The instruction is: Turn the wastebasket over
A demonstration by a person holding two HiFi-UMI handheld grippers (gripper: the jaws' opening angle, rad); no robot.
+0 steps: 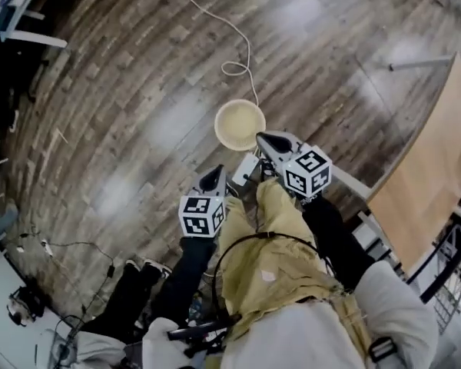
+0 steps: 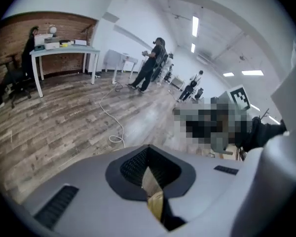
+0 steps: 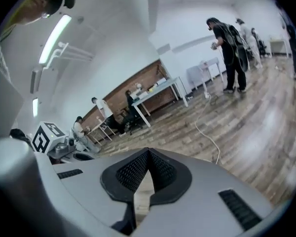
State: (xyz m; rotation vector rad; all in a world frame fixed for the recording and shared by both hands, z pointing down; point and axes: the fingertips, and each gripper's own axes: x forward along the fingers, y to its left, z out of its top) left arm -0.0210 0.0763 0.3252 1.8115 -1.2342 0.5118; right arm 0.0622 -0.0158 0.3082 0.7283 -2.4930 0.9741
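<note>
One wastebasket [image 1: 240, 125]; left gripper [image 1: 213, 178], right gripper [image 1: 266, 140].

No legible text, label, brand or number in any view.
Only sign-like marks: black-and-white square coded markers, patterns and not characters.
- On left marker cube [image 1: 201, 215], part of left gripper [image 1: 215, 174]: below-left of wastebasket [image 1: 240, 124], apart from it.
- On right marker cube [image 1: 307, 172], part of right gripper [image 1: 263, 138]: below-right of wastebasket, near it.

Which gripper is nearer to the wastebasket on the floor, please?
Right. The right gripper shows at the wastebasket's lower right rim in the head view; the left gripper sits farther below, apart from it.
</note>
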